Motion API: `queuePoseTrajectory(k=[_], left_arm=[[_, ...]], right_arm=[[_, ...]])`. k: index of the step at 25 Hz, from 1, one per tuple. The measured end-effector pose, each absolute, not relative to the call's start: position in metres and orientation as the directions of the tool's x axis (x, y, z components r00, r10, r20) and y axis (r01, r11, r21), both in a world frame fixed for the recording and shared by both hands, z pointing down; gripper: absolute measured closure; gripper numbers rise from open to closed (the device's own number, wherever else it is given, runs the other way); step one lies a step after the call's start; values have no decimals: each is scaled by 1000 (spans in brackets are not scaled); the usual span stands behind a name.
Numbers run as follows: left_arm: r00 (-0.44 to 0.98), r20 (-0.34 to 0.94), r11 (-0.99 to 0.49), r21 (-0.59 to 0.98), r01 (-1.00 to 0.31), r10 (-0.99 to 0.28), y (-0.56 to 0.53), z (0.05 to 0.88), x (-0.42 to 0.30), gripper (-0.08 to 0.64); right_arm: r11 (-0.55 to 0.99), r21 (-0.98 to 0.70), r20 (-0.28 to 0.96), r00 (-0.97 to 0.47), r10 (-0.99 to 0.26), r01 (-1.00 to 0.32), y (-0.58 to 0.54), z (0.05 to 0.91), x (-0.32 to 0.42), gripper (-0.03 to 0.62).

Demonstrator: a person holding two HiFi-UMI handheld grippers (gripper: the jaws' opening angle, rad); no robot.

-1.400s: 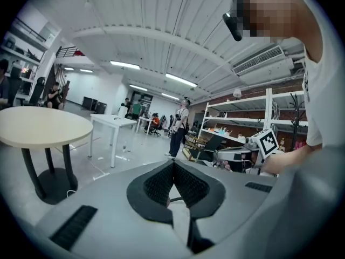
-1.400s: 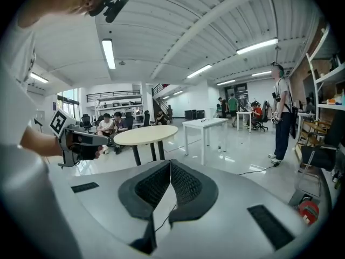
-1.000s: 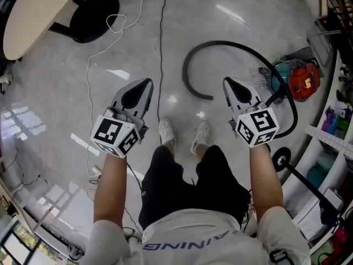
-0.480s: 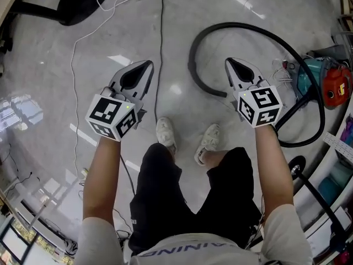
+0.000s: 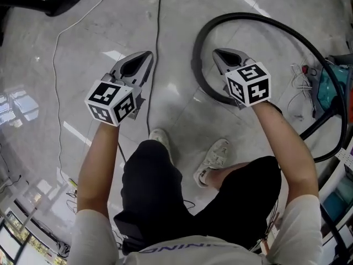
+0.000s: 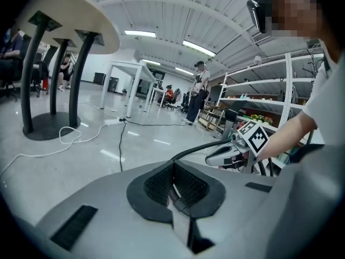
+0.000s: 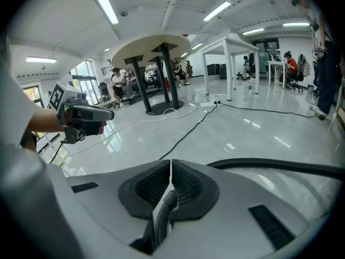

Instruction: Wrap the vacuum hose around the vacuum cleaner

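A black vacuum hose point(image 5: 199, 65) lies on the grey floor in a wide loop. It runs right to the teal vacuum cleaner point(image 5: 335, 83), which the frame's right edge cuts off. My right gripper point(image 5: 217, 53) hovers over the loop's left bend, shut with nothing in it. My left gripper point(image 5: 145, 57) is held level with it further left, over bare floor, also shut and empty. In the right gripper view the hose point(image 7: 280, 166) curves past just beyond the closed jaws of the right gripper point(image 7: 171, 171). The left gripper view shows its closed left gripper point(image 6: 173, 169) and the hose point(image 6: 195, 148) ahead on the right.
A black cable point(image 5: 158, 21) runs up the floor between the grippers, and a white cable point(image 5: 57, 48) trails at left. A round table on a dark base point(image 7: 157, 110) stands further off. White shelving point(image 6: 280, 90) lines the right side. The person's shoes point(image 5: 213, 160) are below the grippers.
The person has stepped forward toward the hose. The right gripper has swung left and now hangs over the hose's bend. Both grippers stay closed.
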State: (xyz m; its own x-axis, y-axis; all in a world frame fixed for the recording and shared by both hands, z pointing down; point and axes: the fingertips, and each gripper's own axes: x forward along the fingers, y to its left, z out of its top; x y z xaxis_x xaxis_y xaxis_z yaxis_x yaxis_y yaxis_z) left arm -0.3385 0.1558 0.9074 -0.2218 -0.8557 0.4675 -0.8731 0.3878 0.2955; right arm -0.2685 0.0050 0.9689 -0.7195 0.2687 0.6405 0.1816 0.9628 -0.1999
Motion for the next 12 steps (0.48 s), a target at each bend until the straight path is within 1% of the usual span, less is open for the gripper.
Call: queuePoseTrajectory(k=[3, 6, 8, 12], left_arm=[[-224, 463, 393, 310, -866, -858, 151, 944, -344, 543], [-224, 457, 391, 314, -865, -861, 147, 970, -349, 543], [-222, 456, 391, 318, -864, -862, 145, 985, -353, 543], [-210, 470, 395, 339, -853, -857, 141, 1012, -357, 543]], right_arm=[[956, -219, 662, -690, 292, 194, 13, 1012, -272, 580], [948, -274, 700, -643, 311, 159, 17, 1059, -271, 573], [939, -323, 715, -621, 322, 116, 22, 1086, -268, 541], [921, -389, 745, -578, 333, 30, 33, 1127, -262, 434]])
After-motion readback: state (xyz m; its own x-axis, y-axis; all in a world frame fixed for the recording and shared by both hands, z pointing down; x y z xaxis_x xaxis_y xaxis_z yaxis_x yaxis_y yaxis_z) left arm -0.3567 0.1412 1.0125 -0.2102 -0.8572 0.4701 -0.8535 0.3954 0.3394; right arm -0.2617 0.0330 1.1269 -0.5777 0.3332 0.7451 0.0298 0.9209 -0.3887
